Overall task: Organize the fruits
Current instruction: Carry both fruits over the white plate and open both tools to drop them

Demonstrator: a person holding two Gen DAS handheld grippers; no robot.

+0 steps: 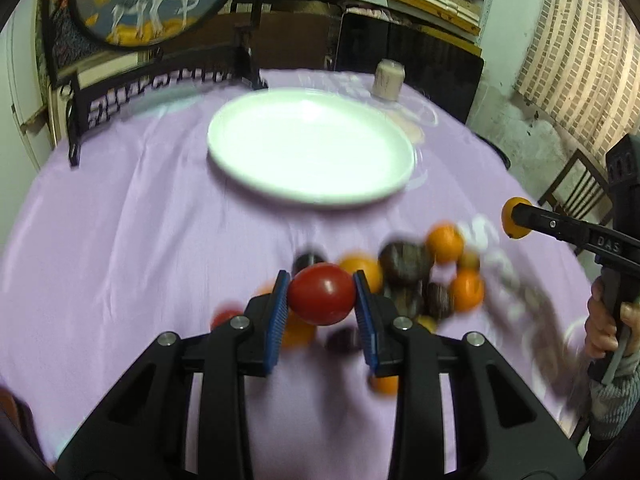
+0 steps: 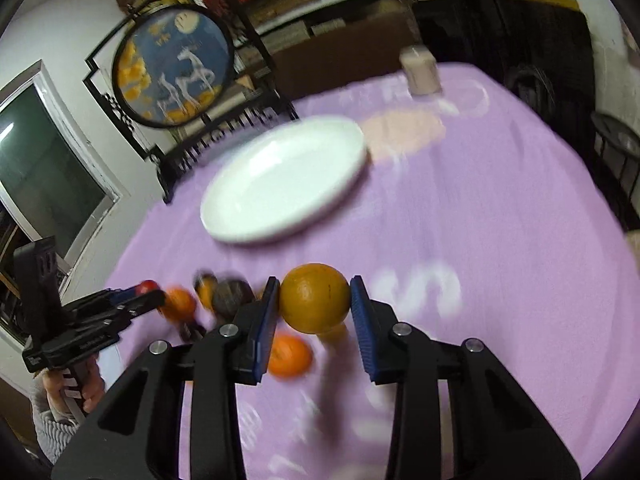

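Observation:
My left gripper (image 1: 321, 294) is shut on a red tomato (image 1: 322, 293) and holds it above a blurred heap of fruit (image 1: 432, 276), oranges and dark ones, on the purple tablecloth. My right gripper (image 2: 315, 299) is shut on an orange (image 2: 315, 298), lifted above the cloth; it shows in the left wrist view (image 1: 516, 218) at the right. The left gripper shows at the left of the right wrist view (image 2: 146, 290). An empty white plate (image 1: 312, 146) (image 2: 280, 180) lies beyond both grippers.
A pale cup (image 1: 387, 79) (image 2: 419, 70) stands upside down at the table's far edge. A black stand with a round deer picture (image 1: 148, 0) (image 2: 172, 68) stands at the far left. A chair (image 1: 576, 188) is off the table's right side.

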